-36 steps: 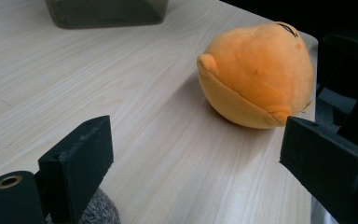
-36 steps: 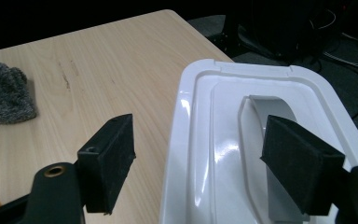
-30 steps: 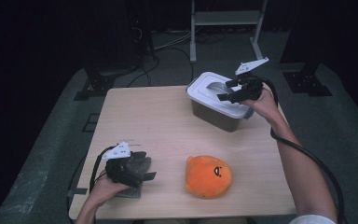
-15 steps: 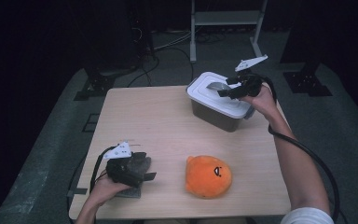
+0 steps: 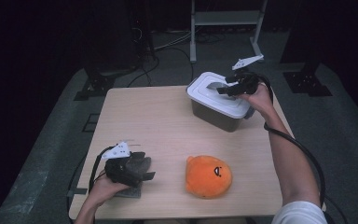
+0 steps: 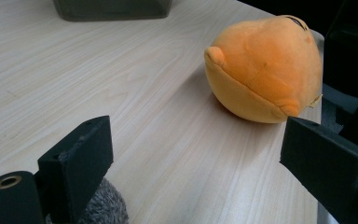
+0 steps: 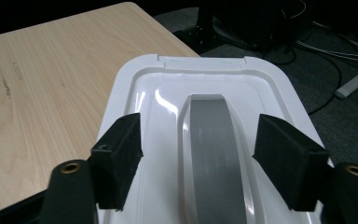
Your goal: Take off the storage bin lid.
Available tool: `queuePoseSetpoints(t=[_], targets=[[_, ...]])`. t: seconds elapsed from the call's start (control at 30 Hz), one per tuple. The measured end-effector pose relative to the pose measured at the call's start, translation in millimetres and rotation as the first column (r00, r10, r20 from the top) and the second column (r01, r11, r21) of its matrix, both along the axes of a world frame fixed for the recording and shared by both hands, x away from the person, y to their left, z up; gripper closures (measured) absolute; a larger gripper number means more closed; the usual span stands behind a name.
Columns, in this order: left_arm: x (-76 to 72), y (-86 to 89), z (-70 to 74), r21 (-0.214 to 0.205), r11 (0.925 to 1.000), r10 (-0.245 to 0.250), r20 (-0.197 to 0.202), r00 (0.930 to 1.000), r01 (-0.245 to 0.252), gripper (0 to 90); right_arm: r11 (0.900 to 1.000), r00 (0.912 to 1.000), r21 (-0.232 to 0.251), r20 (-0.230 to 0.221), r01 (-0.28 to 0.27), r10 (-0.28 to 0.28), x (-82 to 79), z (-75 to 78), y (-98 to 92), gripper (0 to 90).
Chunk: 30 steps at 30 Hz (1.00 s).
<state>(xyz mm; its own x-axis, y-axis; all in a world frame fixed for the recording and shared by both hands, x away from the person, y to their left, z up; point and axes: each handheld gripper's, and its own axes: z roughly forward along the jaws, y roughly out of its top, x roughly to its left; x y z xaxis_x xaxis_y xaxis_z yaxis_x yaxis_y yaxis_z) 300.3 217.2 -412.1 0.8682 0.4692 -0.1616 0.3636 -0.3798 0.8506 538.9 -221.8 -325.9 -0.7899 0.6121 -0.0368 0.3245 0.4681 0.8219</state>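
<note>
Your right hand-held gripper [image 5: 223, 88] sits over the white lid [image 5: 214, 93] of the grey box [image 5: 216, 119] in the upper right of the high view. It has slid a little further in over the lid than a second ago. In the right gripper view its jaws straddle the lid's raised grey handle [image 7: 214, 154], one pad on each side with a gap left on both; they have just been closing, yet the handle is not pinched, so the gripper counts as released. The box stands near the desk's [image 5: 158, 121] far right edge, where it stood before.

Your left hand-held gripper [image 5: 144, 170] rests at the lower left of the high view on a grey fuzzy cloth [image 5: 137, 163], unmoved. Its jaws stand wide apart with nothing between them. Whether its underside presses the cloth is hard to judge from here. The orange plush toy [image 5: 208, 176] lies at lower centre, unchanged, just beyond those jaws in the left gripper view.
</note>
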Motion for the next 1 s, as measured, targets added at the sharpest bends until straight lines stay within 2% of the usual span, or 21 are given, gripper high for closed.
queuePoseSetpoints(t=[0.17,0.23,0.33,0.53,0.63,0.87,1.0], targets=[[0.8,0.8,-0.2,0.002,1.0,0.002,-0.002,1.0,-0.002,8.7,0.9994,0.9997,0.024,-0.005,0.023,-0.023,1.4,-4.3,-2.6,35.0],[1.5,1.5,0.1,0.002,1.0,0.004,-0.003,1.0,-0.004,8.7,0.9996,0.9996,0.004,-0.002,0.029,-0.029,2.9,-7.1,-0.9,35.2],[0.8,1.3,0.4,0.004,1.0,0.0,-0.001,1.0,0.0,8.8,0.999,0.9991,0.011,-0.002,0.043,-0.043,3.3,-10.3,1.1,38.3],[-0.1,2.1,-0.5,0.005,1.0,-0.001,-0.007,1.0,0.001,8.7,0.9965,0.9963,0.017,0.022,0.082,-0.083,4.4,-13.3,1.3,47.8],[-0.2,2.6,-0.1,0.006,1.0,-0.003,-0.004,1.0,0.003,8.7,0.9953,0.9954,0.021,0.016,0.094,-0.094,4.8,-14.6,0.9,52.1],[-0.4,2.8,0.4,0.006,1.0,-0.003,-0.004,1.0,0.003,8.8,0.9971,0.997,0.014,0.018,0.075,-0.075,3.7,-18.2,3.1,61.0],[-0.6,2.5,-0.3,0.005,1.0,-0.001,-0.01,1.0,0.002,8.8,0.9974,0.9972,0.017,0.023,0.07,-0.071,2.6,-18.0,2.9,62.5]])
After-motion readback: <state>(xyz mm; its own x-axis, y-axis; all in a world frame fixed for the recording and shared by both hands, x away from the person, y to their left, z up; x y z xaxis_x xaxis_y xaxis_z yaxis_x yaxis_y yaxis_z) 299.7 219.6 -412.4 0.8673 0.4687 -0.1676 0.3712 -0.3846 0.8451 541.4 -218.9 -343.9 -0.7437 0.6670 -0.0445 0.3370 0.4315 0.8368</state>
